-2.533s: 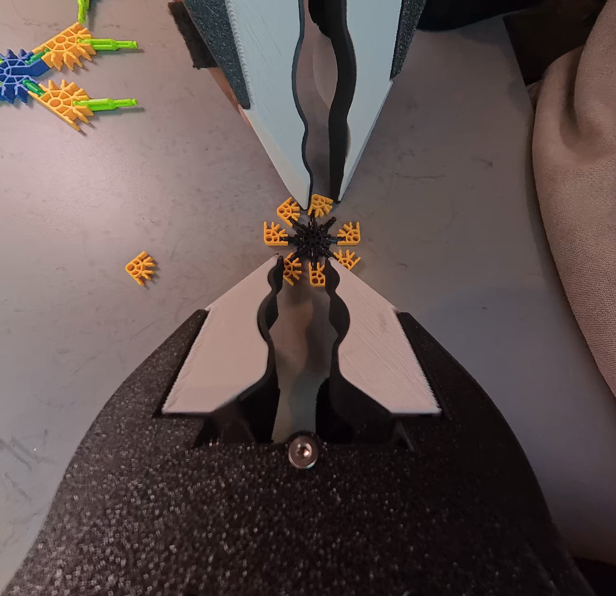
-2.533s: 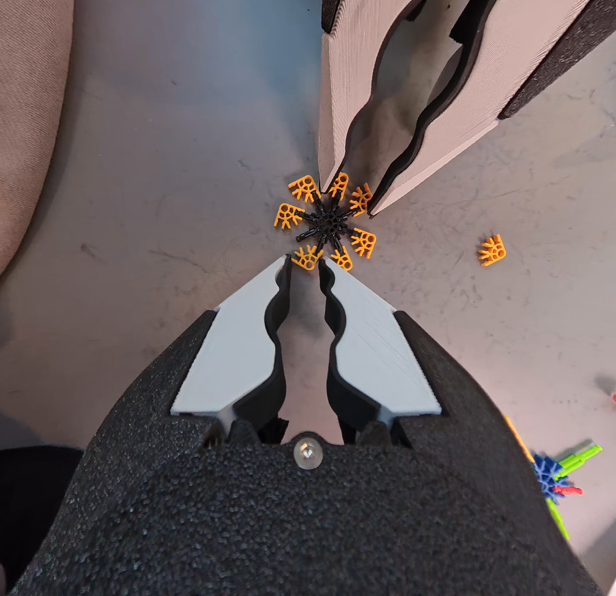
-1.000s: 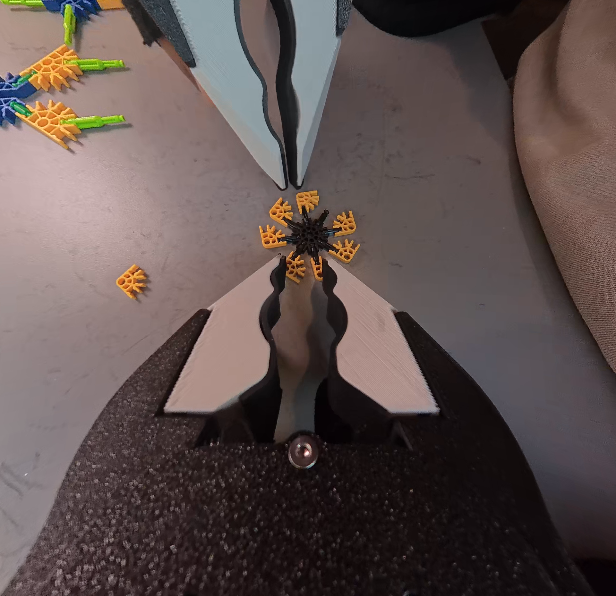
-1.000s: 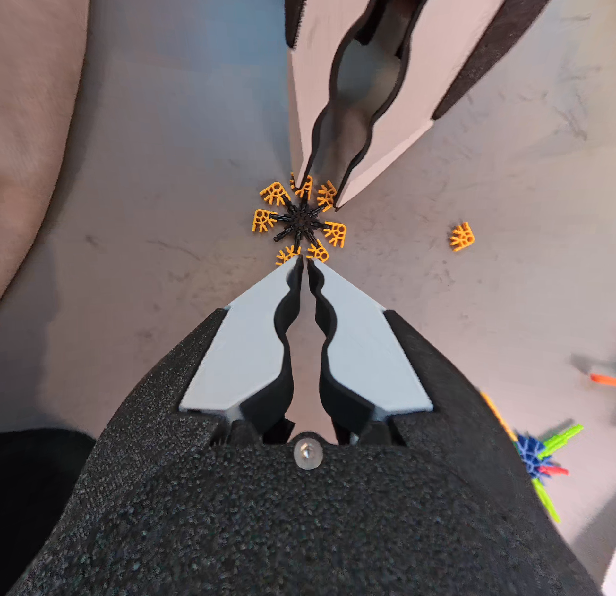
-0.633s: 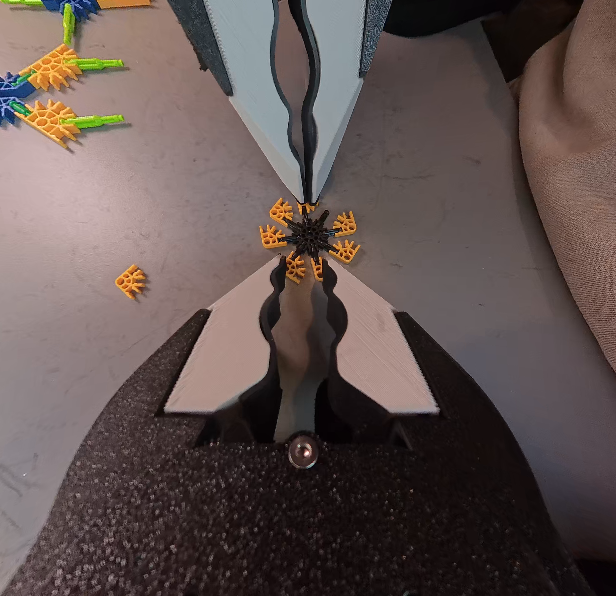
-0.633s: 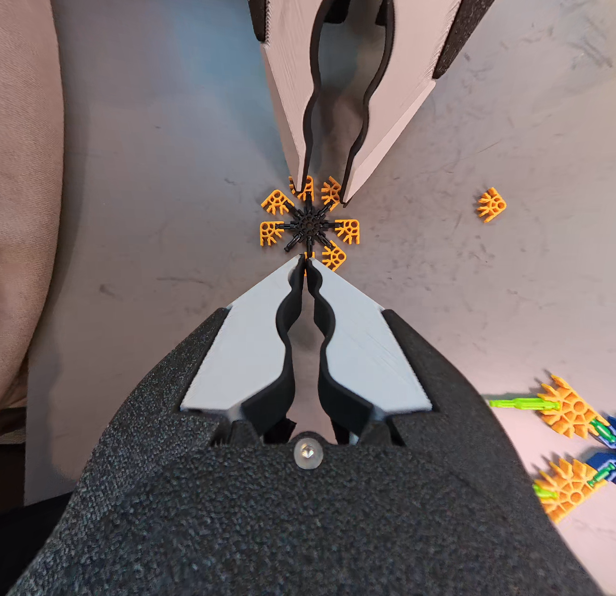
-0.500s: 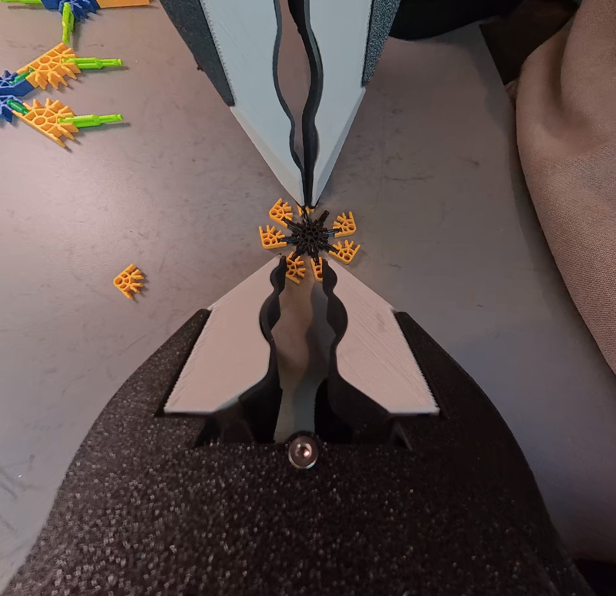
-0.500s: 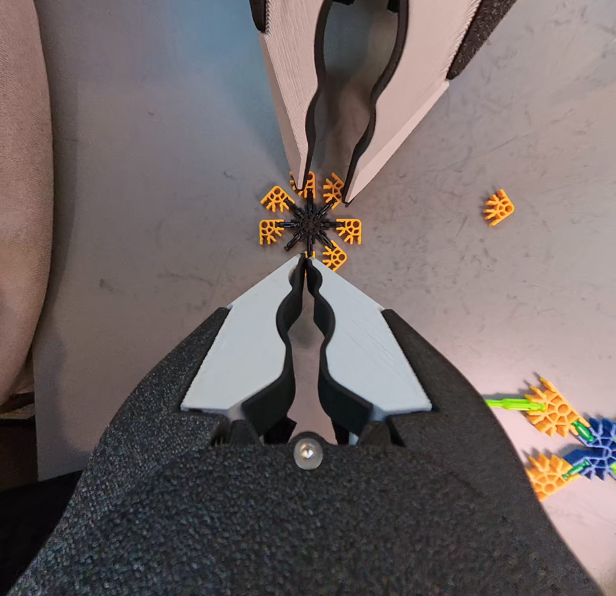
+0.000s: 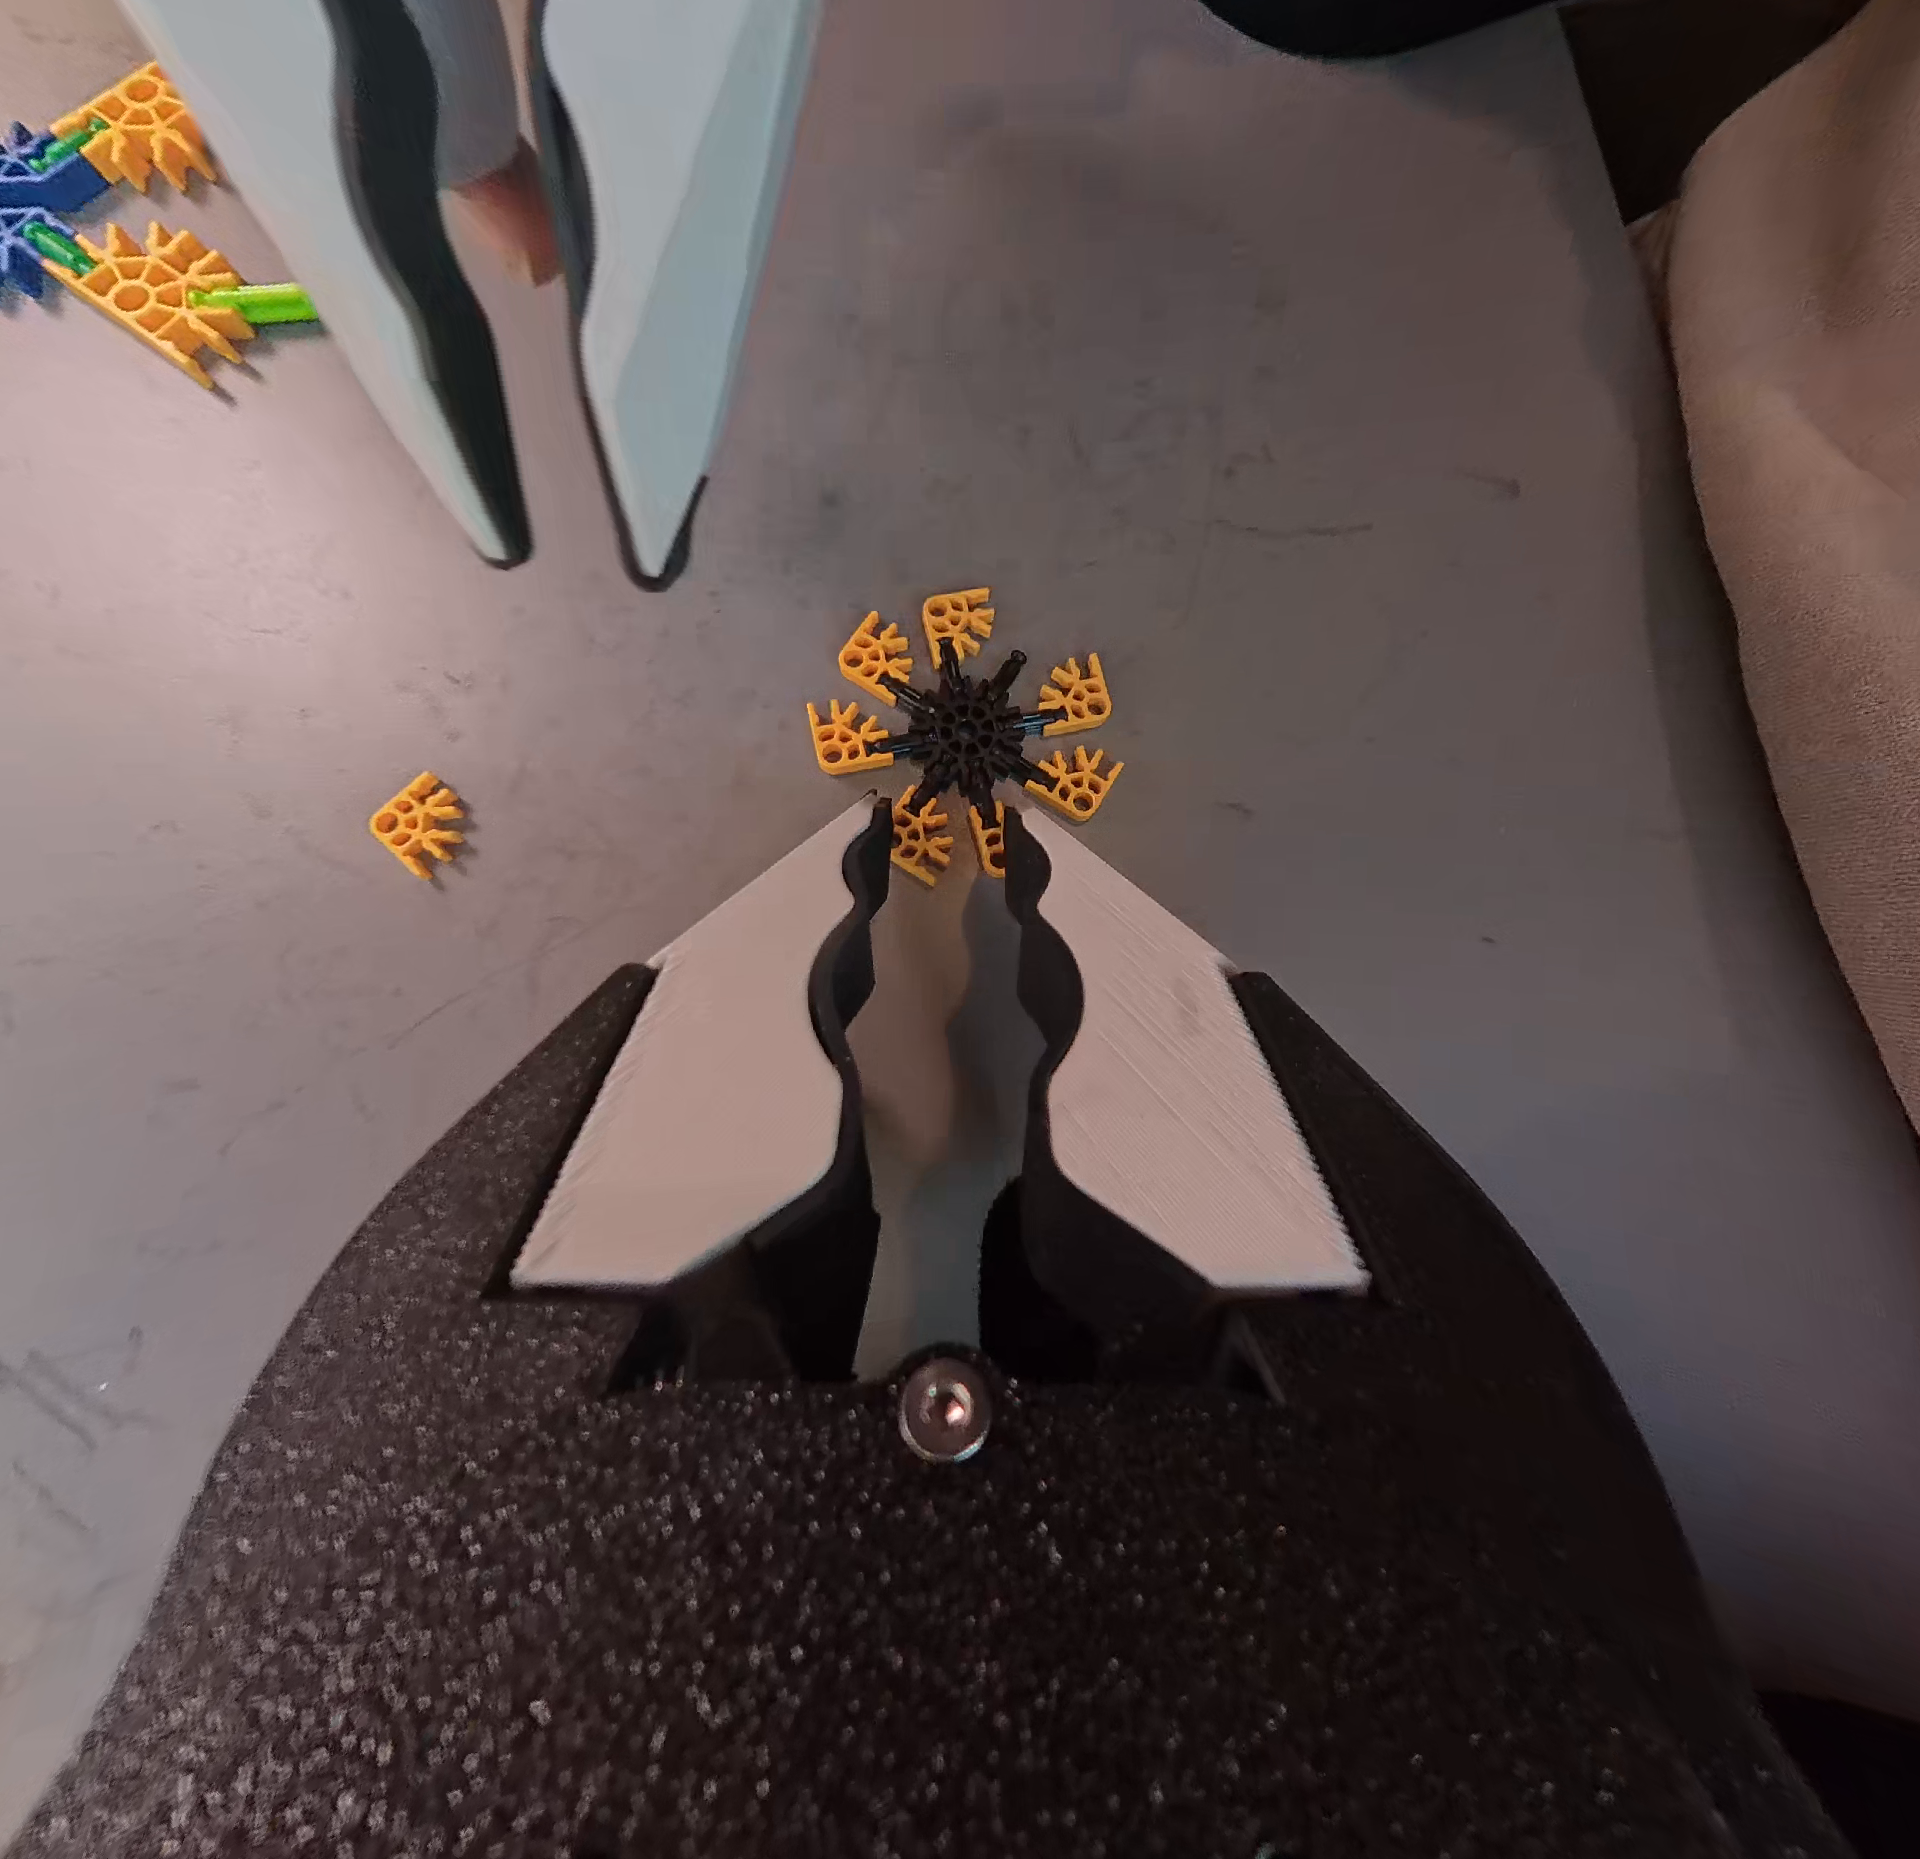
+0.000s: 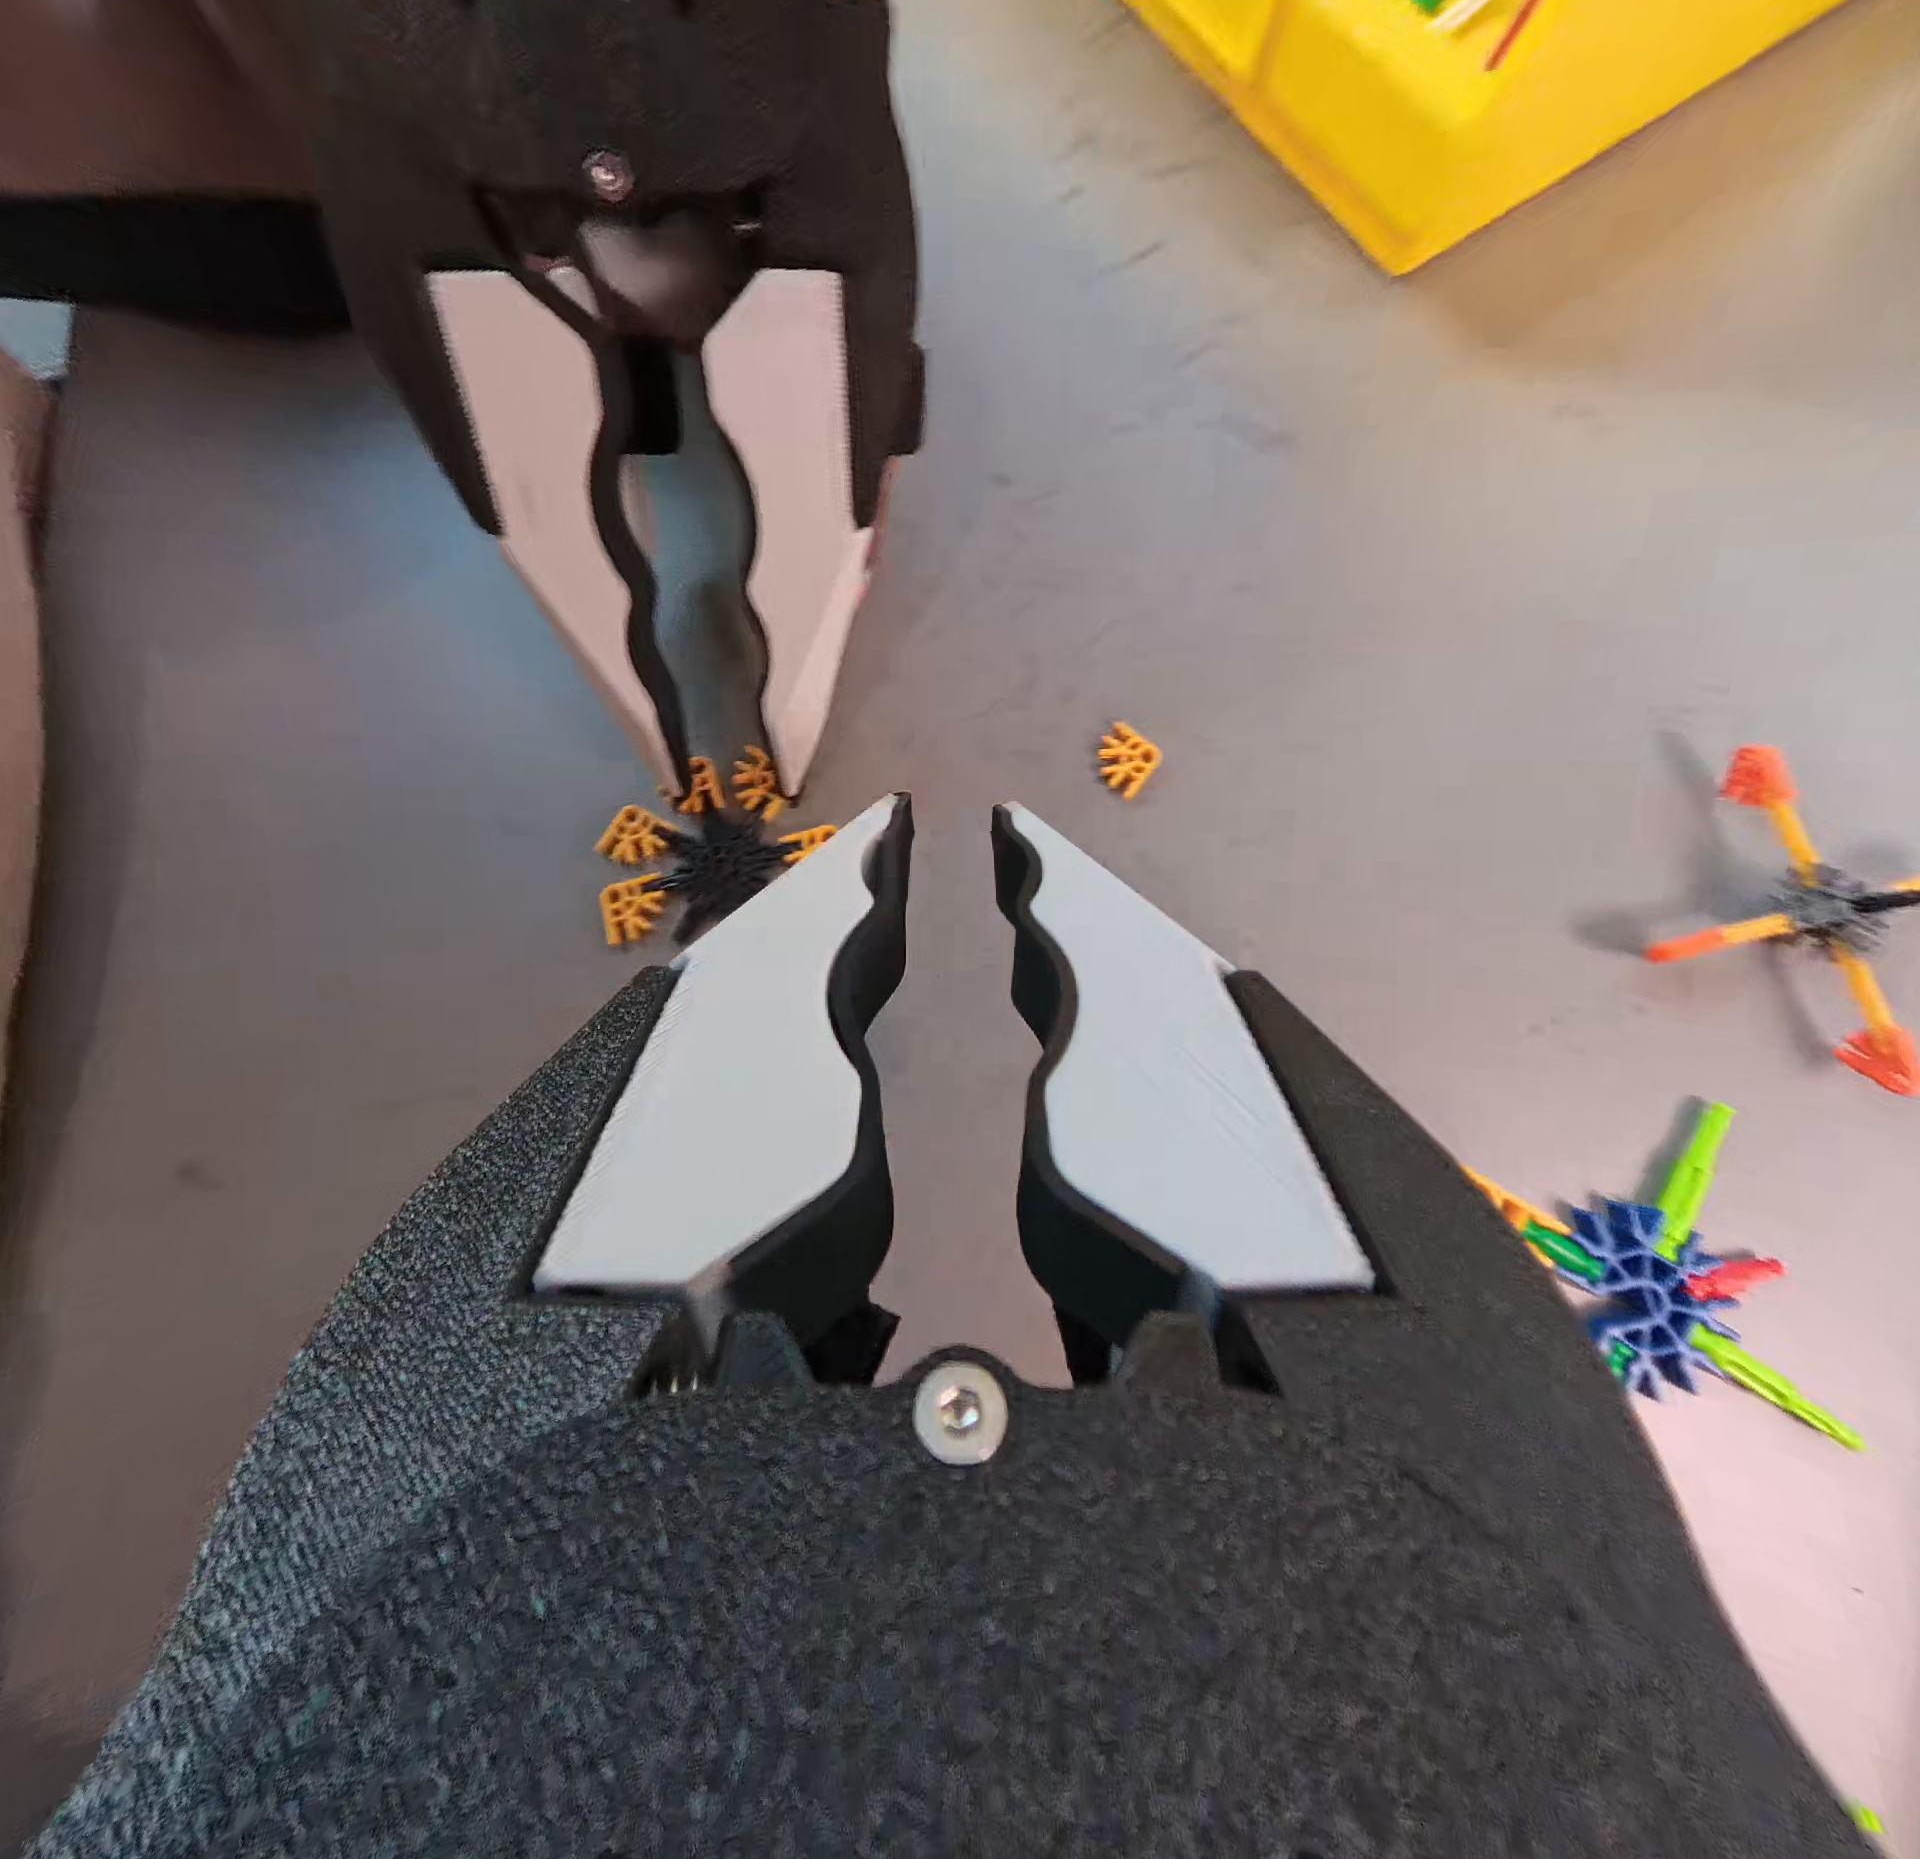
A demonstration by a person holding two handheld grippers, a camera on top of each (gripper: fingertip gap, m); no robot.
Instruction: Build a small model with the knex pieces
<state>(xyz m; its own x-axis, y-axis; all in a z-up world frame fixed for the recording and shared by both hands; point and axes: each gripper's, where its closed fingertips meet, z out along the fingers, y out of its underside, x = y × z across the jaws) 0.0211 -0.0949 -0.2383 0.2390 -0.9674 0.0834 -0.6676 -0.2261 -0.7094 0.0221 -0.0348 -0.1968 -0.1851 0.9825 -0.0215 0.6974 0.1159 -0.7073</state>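
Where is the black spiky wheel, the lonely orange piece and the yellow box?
black spiky wheel [image 9: 964, 737], left wrist view, on its round hub.
lonely orange piece [image 9: 418, 824], left wrist view, on its middle.
yellow box [image 10: 1382, 116], right wrist view, on its side wall.

**Soft light, blurred right view**

Even, fairly dim light is seen in the left wrist view, with the bench [image 9: 1299, 375] kept sharp and soft shadows cast under the fingers [image 9: 727, 1061]. The right wrist view is brighter but smeared by motion blur, most strongly at the yellow bin [image 10: 1475, 116] and the left gripper [image 10: 732, 786]. Wide-angle bending is noticed toward all edges. No glare is seen.
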